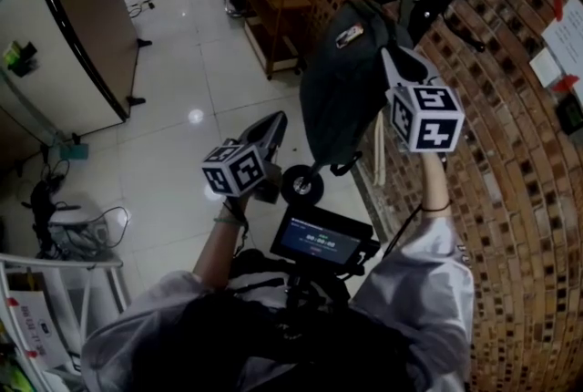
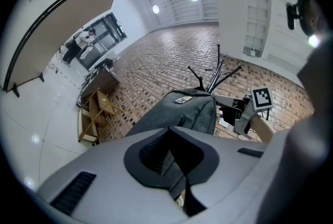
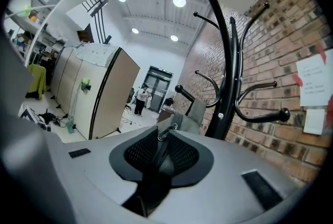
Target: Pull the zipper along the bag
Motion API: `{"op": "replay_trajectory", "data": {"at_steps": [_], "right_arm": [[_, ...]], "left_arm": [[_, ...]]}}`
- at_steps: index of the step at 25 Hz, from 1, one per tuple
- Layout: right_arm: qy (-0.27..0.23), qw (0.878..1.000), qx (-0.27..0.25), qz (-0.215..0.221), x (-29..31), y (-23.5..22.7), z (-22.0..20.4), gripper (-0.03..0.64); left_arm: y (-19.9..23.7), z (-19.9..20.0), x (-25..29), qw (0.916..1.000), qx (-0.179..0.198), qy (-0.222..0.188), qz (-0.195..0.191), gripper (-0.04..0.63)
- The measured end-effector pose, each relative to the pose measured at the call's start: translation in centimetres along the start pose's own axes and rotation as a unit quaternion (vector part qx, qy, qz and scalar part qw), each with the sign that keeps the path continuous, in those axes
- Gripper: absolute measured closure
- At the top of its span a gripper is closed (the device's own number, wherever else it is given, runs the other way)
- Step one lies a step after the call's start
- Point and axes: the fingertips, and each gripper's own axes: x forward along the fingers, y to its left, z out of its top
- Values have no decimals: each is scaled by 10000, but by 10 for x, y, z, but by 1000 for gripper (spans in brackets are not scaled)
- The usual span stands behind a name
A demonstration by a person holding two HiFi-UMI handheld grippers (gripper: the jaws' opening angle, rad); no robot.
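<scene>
Grey bag (image 1: 339, 89) hanging from the black coat rack (image 3: 225, 61) against the brick wall (image 1: 510, 199), upper middle of the head view. Looks soft and slack, probably light; likely to swing and pucker under any tug. Left tool (image 2: 167, 158) pressed together on a dark strip of the bag low down, good for keeping the fabric taut. Right tool (image 3: 158, 154) pinching the small metal zipper pull (image 3: 165, 132) near the top. Best gripped on the tab itself: thin, slick metal, apt to slide out of the pads.
</scene>
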Motion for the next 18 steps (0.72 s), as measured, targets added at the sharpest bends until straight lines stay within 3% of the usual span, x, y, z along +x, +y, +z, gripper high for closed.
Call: {"op": "replay_trajectory", "data": {"at_steps": [6, 8, 10, 15, 18], "right_arm": [[-113, 9994, 242, -212, -6, -5, -2, 541], [-220, 9989, 385, -139, -10, -4, -1, 552], [-274, 9980, 564, 5, -13, -2, 0, 617], [-237, 9976, 649, -53, -15, -8, 1, 618], [-214, 9944, 1031, 34, -16, -11, -5, 621]], "left_arm": [[6, 6, -6, 10000, -9, -51, 61, 588], [9, 7, -9, 9999, 7, -77, 81, 588], [11, 8, -10, 9999, 33, -76, 91, 588], [7, 7, -7, 10000, -29, -56, 59, 588], [5, 7, -5, 10000, -21, -45, 4, 588]]}}
